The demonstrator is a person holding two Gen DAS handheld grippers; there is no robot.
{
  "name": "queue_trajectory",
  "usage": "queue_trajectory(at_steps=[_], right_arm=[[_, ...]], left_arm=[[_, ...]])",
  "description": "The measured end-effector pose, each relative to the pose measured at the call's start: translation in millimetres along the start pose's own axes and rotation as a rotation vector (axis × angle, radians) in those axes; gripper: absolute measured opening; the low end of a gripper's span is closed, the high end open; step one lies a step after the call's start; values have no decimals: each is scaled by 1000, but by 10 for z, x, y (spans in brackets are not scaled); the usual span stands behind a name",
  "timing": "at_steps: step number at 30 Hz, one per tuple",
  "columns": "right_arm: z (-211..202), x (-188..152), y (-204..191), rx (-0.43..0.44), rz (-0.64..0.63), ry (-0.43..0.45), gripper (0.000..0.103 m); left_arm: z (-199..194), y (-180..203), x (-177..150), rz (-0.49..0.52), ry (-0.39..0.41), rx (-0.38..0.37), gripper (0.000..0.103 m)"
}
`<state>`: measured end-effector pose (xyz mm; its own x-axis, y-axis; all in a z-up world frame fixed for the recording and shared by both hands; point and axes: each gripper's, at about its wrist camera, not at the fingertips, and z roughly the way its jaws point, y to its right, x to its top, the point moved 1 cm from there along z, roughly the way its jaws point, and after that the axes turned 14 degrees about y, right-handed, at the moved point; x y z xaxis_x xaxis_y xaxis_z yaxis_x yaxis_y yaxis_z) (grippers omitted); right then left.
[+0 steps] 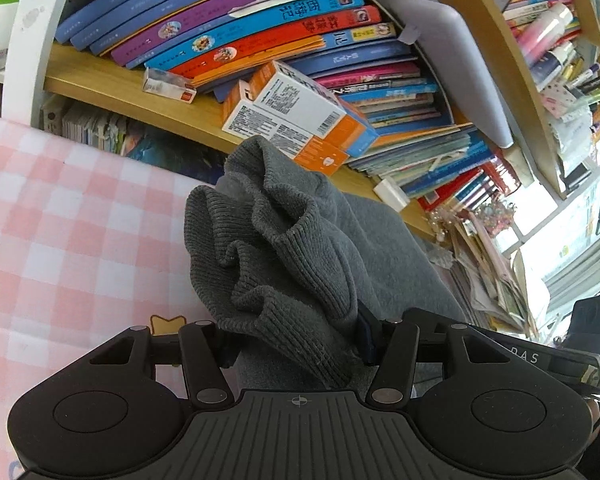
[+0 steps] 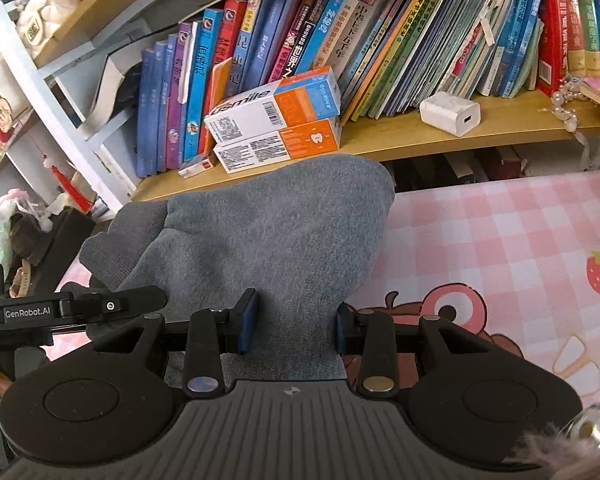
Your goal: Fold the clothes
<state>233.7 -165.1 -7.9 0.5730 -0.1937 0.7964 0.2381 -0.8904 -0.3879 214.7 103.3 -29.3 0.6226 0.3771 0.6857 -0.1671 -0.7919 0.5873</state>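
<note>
Grey fleece garment with ribbed knit cuff [image 1: 284,248] fills the centre of the left wrist view, bunched and lifted in front of the wooden bookshelf of coloured books [image 1: 148,92]. Left gripper [image 1: 296,344] has its jaws closed narrowly on the ribbed cuff at lower centre. In the right wrist view, the same garment [image 2: 276,232] hangs at centre over the pink checked cloth with cartoon prints [image 2: 500,240]. Right gripper [image 2: 296,328] holds a fold of the smooth fabric between its blue-padded fingers [image 2: 248,320]. Orange-and-white cartons [image 2: 276,120] sit on the shelf, upper centre.
</note>
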Motion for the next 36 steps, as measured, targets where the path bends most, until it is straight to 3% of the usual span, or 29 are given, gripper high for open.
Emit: queue_trajectory(at_steps=[5,7,12,15,24,36], right_arm=[[106,-72,96,-9,25,-28,37],[113,-105,143,-18,47,-27,41],[42,-115,175,-66,62,-2,66],[-27,-115,148,-90,47,5,71],[-452,-291,-40,-139,37,22,77],[-1159,-850,-578,-248,-124,45,84]], left_arm=[[93,-67,-63,-7,-14,16,54],[87,-82,-94,-5,-7,23,59],[18,-86,-98,11,24,58,74],[-60,-78,-90,31,39,109,80],[-481,88,-227,59,59,148,82],[-1124,532,-836,197,48,239,85]])
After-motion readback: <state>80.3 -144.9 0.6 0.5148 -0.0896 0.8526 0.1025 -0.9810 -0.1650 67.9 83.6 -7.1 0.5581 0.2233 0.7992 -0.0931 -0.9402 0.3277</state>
